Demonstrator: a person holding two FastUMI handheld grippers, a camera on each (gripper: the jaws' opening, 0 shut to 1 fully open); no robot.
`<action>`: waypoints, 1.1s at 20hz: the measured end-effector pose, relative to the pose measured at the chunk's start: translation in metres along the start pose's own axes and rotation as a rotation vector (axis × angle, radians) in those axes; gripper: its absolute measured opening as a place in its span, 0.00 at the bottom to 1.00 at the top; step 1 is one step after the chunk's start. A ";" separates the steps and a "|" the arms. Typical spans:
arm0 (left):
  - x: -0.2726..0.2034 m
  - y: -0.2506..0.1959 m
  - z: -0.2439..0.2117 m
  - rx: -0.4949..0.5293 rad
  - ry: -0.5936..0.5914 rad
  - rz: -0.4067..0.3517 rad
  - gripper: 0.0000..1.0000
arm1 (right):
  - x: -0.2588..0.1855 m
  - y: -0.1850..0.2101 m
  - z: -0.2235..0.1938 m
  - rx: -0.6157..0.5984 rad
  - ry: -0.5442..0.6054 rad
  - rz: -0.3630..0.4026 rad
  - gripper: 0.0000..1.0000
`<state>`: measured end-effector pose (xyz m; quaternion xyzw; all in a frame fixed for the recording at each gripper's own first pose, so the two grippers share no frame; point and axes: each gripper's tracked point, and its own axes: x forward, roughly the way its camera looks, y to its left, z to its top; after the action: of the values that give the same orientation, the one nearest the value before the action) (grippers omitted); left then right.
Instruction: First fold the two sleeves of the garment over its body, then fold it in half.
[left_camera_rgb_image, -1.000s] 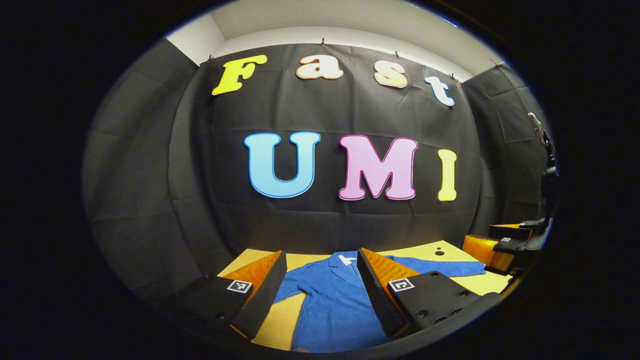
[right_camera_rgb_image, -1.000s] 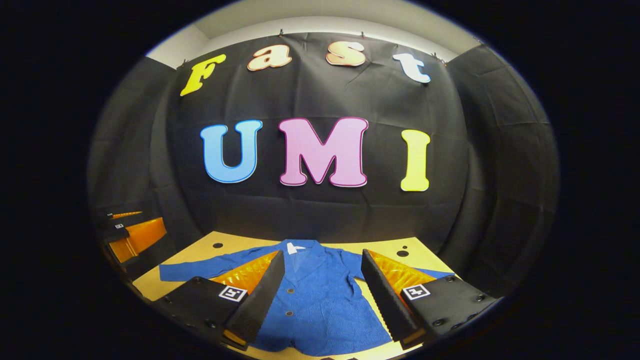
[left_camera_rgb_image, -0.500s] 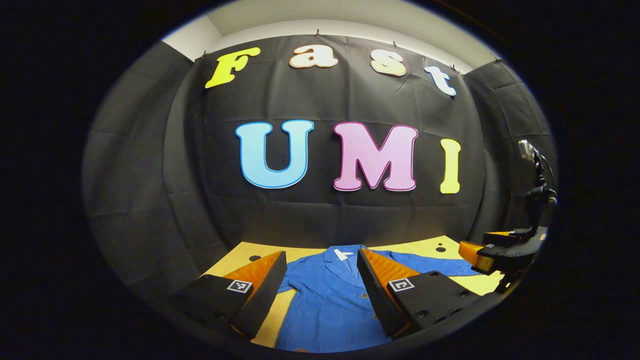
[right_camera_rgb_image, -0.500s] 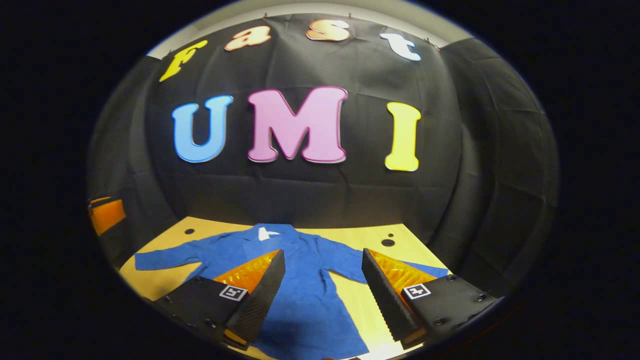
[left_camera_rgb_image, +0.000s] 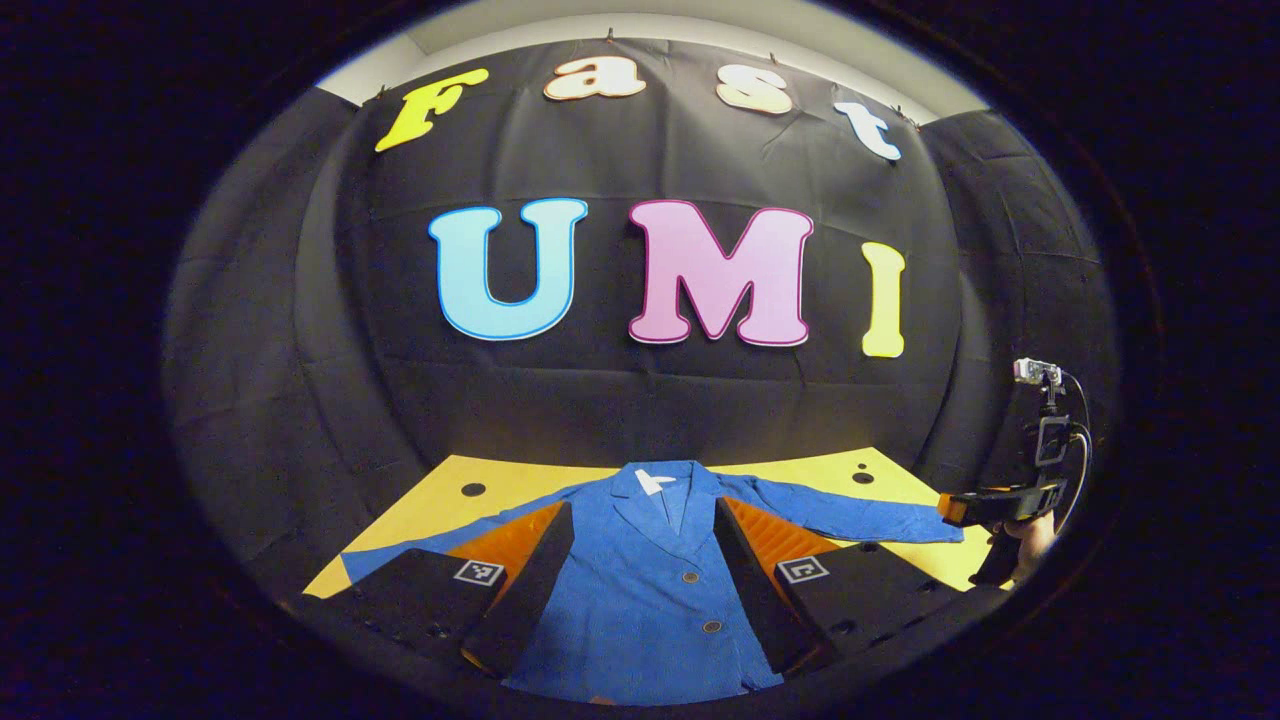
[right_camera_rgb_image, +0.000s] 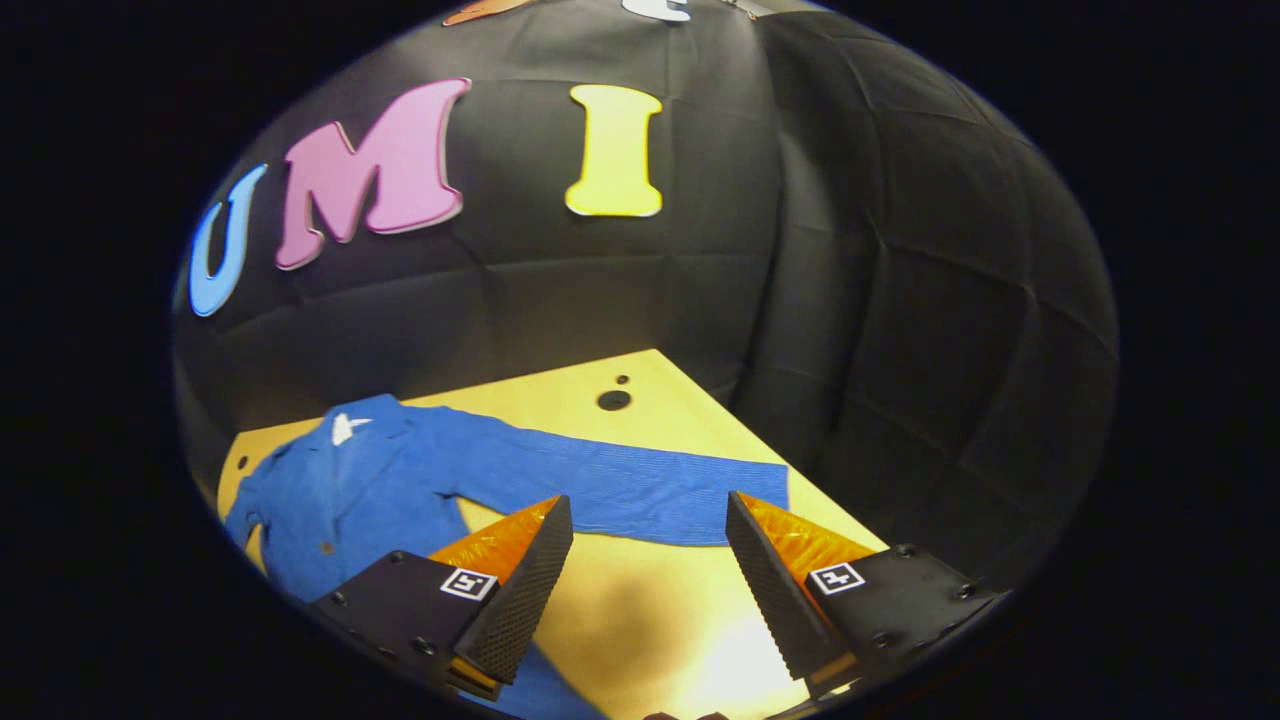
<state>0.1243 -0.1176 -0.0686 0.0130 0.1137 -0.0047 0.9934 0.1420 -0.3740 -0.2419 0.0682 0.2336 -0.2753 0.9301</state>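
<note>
In the left gripper view, the left gripper (left_camera_rgb_image: 640, 570) hangs at the bottom centre of the frame with its fingers (left_camera_rgb_image: 525, 585) spread wide apart and nothing between them. They sit above the front of a blue jacket (left_camera_rgb_image: 650, 600), which lies flat and face up on the yellow counter (left_camera_rgb_image: 440, 490), collar toward the back wall. Its buttons (left_camera_rgb_image: 690, 577) run down the middle between the two fingers. One sleeve reaches toward the lower left of the frame, the other stretches out to the right.

At the far right edge of that view, the right gripper (left_camera_rgb_image: 985, 505) is held by a hand (left_camera_rgb_image: 1030, 540) just off the end of the right-hand sleeve.

In the right gripper view, the right gripper's fingers (right_camera_rgb_image: 520, 600) are likewise wide apart and empty, low in the frame over bare counter. The sleeve (right_camera_rgb_image: 640, 490) lies straight across the middle of the frame just beyond the fingertips, not touching them, with the jacket's body at the left.
</note>
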 end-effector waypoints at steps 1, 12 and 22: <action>0.004 -0.005 -0.002 0.005 0.010 -0.010 0.82 | 0.012 -0.012 -0.003 0.010 0.017 -0.028 0.98; 0.034 -0.048 0.009 0.036 0.022 -0.101 0.81 | 0.111 -0.093 -0.079 0.183 0.314 -0.236 0.99; 0.037 -0.059 0.012 0.063 0.026 -0.126 0.81 | 0.128 -0.079 -0.091 0.211 0.400 -0.180 0.55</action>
<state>0.1623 -0.1770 -0.0668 0.0372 0.1268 -0.0704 0.9887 0.1574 -0.4788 -0.3824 0.1972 0.3883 -0.3611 0.8246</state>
